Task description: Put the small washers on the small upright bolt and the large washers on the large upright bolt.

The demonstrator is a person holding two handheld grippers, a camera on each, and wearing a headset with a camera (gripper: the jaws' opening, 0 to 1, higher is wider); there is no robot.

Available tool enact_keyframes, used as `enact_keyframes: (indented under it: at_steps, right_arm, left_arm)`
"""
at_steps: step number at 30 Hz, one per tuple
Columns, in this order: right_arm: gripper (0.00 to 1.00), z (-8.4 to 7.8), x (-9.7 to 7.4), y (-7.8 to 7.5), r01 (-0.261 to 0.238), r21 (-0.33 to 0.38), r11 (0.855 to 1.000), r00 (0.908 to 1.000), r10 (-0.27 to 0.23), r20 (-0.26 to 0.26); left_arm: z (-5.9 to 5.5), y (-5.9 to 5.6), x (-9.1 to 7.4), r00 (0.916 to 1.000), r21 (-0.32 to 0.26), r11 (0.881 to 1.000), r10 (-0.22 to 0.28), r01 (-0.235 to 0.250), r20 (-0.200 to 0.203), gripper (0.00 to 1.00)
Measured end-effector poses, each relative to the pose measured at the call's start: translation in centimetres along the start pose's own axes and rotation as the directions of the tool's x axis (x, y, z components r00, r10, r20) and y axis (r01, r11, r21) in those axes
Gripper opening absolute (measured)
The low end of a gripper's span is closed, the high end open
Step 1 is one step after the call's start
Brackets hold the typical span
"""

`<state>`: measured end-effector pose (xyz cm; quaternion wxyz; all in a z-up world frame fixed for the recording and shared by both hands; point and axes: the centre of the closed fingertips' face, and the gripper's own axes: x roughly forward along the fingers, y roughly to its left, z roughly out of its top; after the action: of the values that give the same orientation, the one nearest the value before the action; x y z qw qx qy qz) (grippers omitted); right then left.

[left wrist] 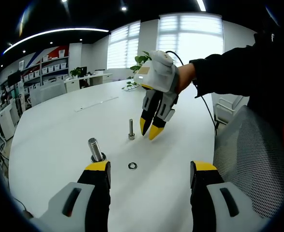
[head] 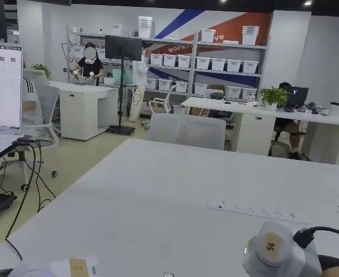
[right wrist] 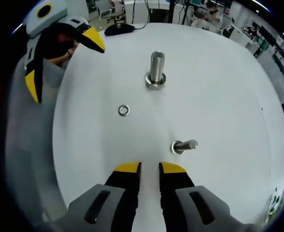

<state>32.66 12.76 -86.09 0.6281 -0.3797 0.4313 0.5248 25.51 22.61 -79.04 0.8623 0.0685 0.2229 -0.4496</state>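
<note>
On the white table (left wrist: pixel 59 130) the large upright bolt (left wrist: pixel 94 149) stands just ahead of my left gripper's left finger. Its base carries a ring (right wrist: pixel 155 79). The small upright bolt (left wrist: pixel 130 129) stands farther out. One small washer (left wrist: pixel 132 166) lies flat between the two bolts. My left gripper (left wrist: pixel 150 169) is wide open and holds nothing. My right gripper (left wrist: pixel 149 131) hangs tips-down just right of the small bolt, a little above the table. In its own view the right gripper (right wrist: pixel 150 168) shows a narrow gap with nothing in it. There the small bolt (right wrist: pixel 184 145), the washer (right wrist: pixel 124 110) and the large bolt (right wrist: pixel 156 65) lie ahead.
A white power strip (head: pixel 256 210) lies across the table's far right. A grey chair (head: pixel 186 131) stands at the far edge, a mesh chair (left wrist: pixel 248 159) at the near side. A laptop (head: pixel 2 86) and cables sit on a stand to the left. A dark mouse (right wrist: pixel 117 29) rests near the table's edge.
</note>
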Motion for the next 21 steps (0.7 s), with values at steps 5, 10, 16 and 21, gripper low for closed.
enact_keyframes:
  at_steps: [5,10,16,21]
  right_arm:
    - [0.16,1.4,0.1,1.2,-0.012,-0.036,0.999,0.9997,0.013,0.019]
    - [0.16,2.7,0.4,2.0,-0.020,-0.064,0.998,0.9994,0.022,0.028]
    - [0.16,4.8,1.5,3.3,-0.040,-0.100,0.994,0.9979,0.045,0.047]
    - [0.16,5.8,2.7,3.6,-0.040,-0.138,0.990,0.9982,0.046,0.040]
  left_arm:
    - [0.0,-0.1,0.0,1.0000,0.002,1.000,0.000,0.000,0.000,0.66]
    - [0.1,-0.1,0.0,1.0000,0.003,1.000,0.001,-0.001,0.001,0.66]
    - [0.0,-0.1,0.0,1.0000,0.005,1.000,-0.002,0.002,-0.003,0.66]
    - [-0.1,-0.1,0.1,1.0000,0.002,1.000,-0.002,0.002,-0.004,0.66]
